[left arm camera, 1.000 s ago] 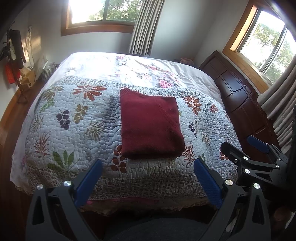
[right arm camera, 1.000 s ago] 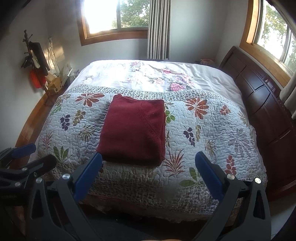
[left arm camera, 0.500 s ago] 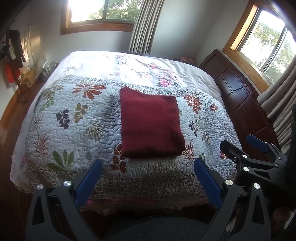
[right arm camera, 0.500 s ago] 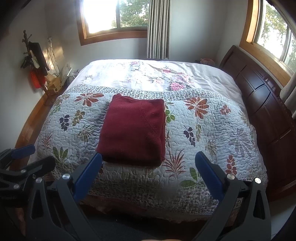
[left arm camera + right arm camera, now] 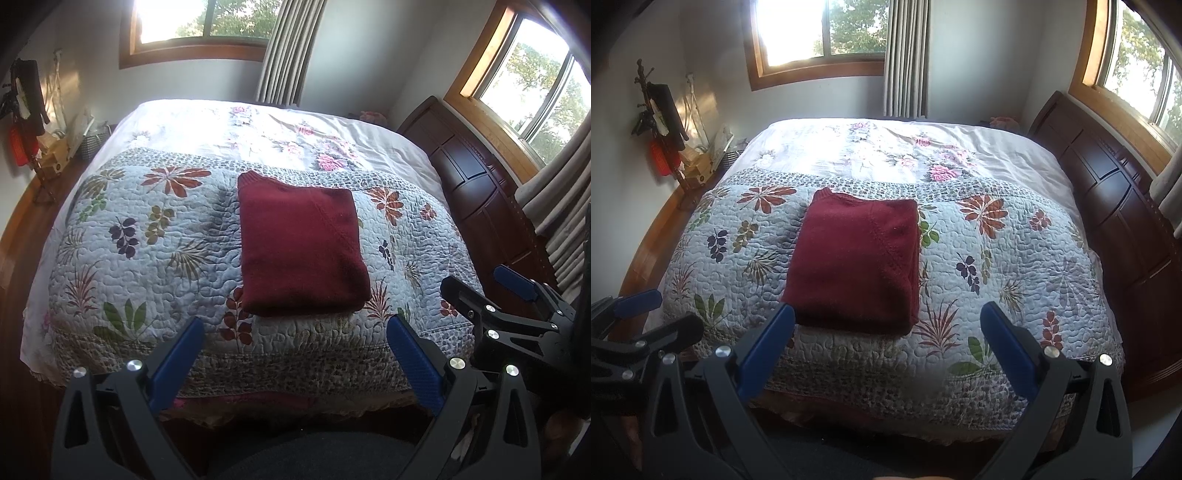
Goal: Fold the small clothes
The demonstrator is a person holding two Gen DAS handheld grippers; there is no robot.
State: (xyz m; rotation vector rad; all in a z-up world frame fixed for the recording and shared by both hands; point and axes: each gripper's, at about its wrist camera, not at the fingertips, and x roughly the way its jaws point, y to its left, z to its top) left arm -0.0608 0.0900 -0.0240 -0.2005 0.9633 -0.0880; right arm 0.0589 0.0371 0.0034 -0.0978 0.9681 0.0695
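A dark red knitted garment [image 5: 301, 245] lies folded into a neat rectangle on the flowered quilt [image 5: 147, 236] of the bed; the right wrist view shows the same garment [image 5: 857, 258] left of centre. My left gripper [image 5: 295, 350] hangs open in front of the bed's near edge, nothing between its blue pads. My right gripper [image 5: 888, 341] is open too, held off the bed, its left pad overlapping the garment's near corner in the image. Each gripper shows in the other's view: the right gripper [image 5: 491, 291] at the right, the left gripper [image 5: 646, 314] at the left.
A dark wooden headboard [image 5: 1115, 206] runs along the bed's right side under a window. A white flowered sheet [image 5: 886, 151] covers the far half of the bed. A stand with hanging things [image 5: 661, 122] and a small basket sit at the far left wall.
Both grippers have drifted back and up very slightly; the garment has not moved and both stay open.
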